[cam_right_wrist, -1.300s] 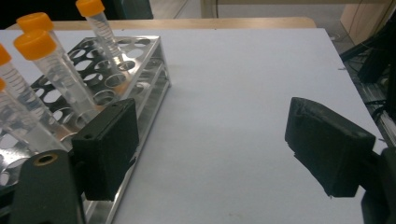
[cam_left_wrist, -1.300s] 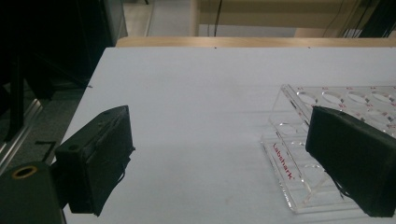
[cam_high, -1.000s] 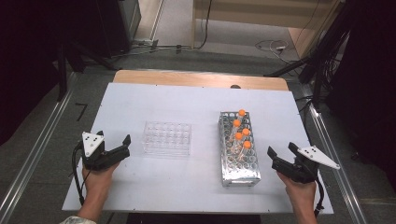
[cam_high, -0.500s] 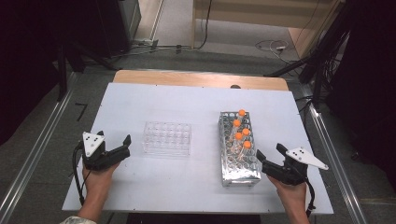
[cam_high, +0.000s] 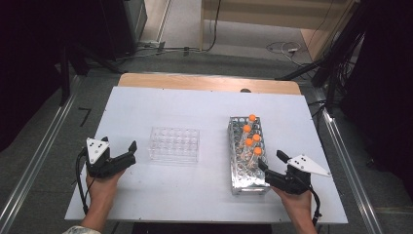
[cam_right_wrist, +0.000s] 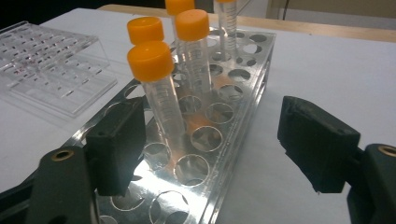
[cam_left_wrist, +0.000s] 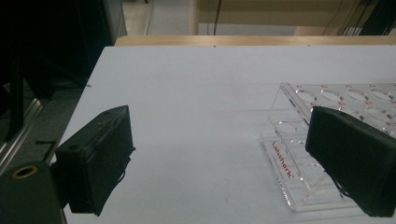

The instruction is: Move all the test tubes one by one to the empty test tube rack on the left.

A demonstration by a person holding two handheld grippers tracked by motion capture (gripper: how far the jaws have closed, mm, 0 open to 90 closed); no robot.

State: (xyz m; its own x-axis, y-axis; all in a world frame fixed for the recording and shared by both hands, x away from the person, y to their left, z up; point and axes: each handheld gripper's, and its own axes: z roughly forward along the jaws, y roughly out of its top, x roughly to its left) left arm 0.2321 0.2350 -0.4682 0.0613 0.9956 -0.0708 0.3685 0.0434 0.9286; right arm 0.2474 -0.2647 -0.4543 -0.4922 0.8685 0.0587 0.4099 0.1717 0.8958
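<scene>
Tubes with orange caps stand in a metal rack right of centre. High view: right gripper at the rack's near end; left gripper near a clear tray, jaws apart. Left gripper view: nothing between its jaws. Right gripper view: jaws, just closing, flank the nearest tube without touching; judged the approach step, next advance and clamp.

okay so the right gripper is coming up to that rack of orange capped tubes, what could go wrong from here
1. The right gripper has just been closing a little, nothing between its fingers yet; one hangs over the metal rack and could bump it and slide it.
2. The orange-capped tubes stand close together, so closing on the nearest one may knock a neighbour.
3. The tubes look smooth; a low or off-centre grip might slip or tilt one.
</scene>
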